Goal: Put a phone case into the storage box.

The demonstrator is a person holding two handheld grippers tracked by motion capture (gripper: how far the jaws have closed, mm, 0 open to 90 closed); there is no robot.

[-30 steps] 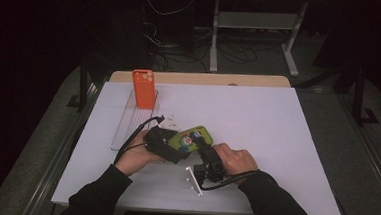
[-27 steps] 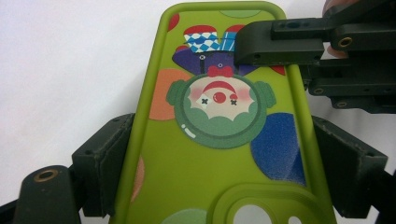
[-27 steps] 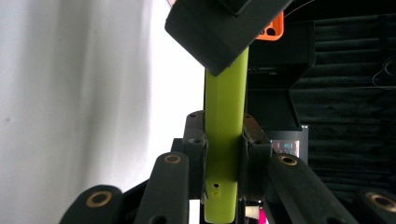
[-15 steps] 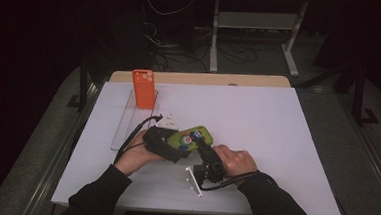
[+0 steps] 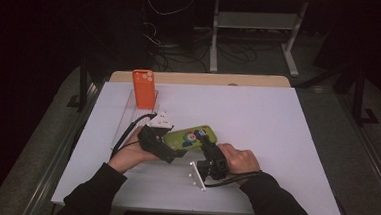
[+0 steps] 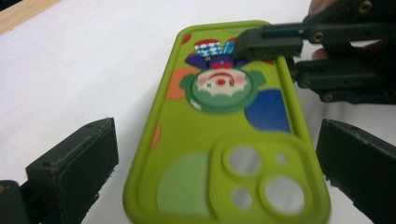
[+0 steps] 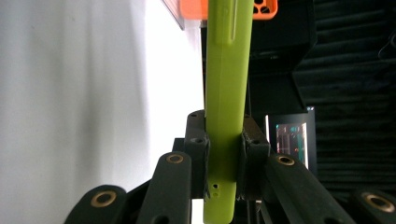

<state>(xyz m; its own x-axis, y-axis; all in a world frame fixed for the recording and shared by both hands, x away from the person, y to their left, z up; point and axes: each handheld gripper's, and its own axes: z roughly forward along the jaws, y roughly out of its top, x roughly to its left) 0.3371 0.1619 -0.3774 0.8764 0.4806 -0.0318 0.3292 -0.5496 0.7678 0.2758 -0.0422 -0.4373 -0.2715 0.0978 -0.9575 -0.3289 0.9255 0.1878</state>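
A green phone case (image 5: 192,136) with a cartoon print is held just above the white table top, between both hands. My right gripper (image 5: 207,147) is shut on its far end; in the right gripper view the case (image 7: 225,93) runs edge-on between the pads of that gripper (image 7: 225,140). My left gripper (image 5: 172,147) is open. Its jaws have just been opening and now stand either side of the camera-cutout end of the case (image 6: 224,130), clear of it. The left gripper (image 6: 217,172) faces the right gripper (image 6: 275,58) across the case.
An orange phone case (image 5: 144,88) stands upright at the far end of a clear rack (image 5: 126,121) on the left. The white table top (image 5: 267,122) spreads wide to the right. Beyond its wooden back edge (image 5: 205,79) lie a dark floor, cables and a stand.
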